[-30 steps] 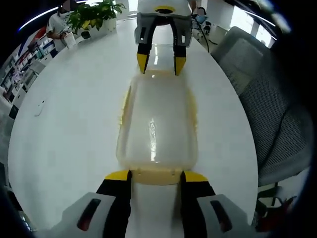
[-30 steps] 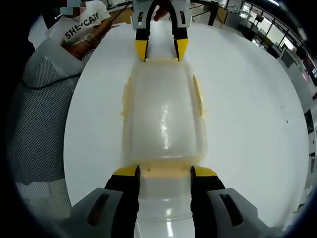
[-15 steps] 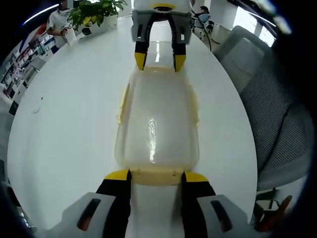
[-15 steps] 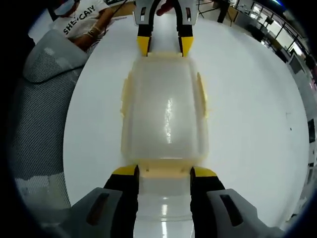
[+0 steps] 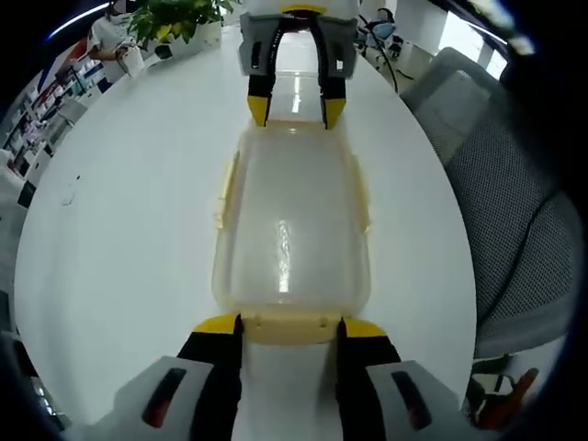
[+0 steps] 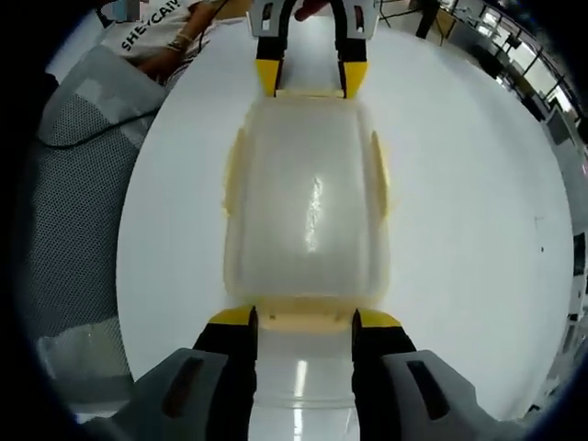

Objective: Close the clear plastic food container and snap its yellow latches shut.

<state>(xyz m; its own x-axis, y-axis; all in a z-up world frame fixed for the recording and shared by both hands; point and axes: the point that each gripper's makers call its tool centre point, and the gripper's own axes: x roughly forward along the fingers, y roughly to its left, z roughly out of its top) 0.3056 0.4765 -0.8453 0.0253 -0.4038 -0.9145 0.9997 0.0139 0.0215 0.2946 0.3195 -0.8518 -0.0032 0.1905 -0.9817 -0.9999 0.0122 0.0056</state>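
Observation:
The clear plastic container (image 5: 289,230) lies lengthwise on the white table (image 5: 119,230) with its lid on. Pale yellow latches (image 5: 223,193) stand out from its long sides. My left gripper (image 5: 287,326) is open at the near end. Its yellow fingertips (image 5: 217,323) flank the end latch (image 5: 287,333). At the far end my right gripper (image 5: 287,108) is open too, tips at the lid's edge. In the right gripper view the same container (image 6: 308,202) runs from my right gripper (image 6: 303,319) to the left gripper (image 6: 310,78), with side latches (image 6: 379,175) sticking out.
A grey mesh chair (image 5: 514,211) stands close to the table's edge, seen again as the chair (image 6: 73,184). A potted plant (image 5: 175,18) sits at the table's far end. A person (image 6: 156,37) sits by the table behind the left gripper.
Both cameras have shifted a little, so the container looks slightly longer. The container stays put, and each gripper holds its place at its end with the jaw gap unchanged.

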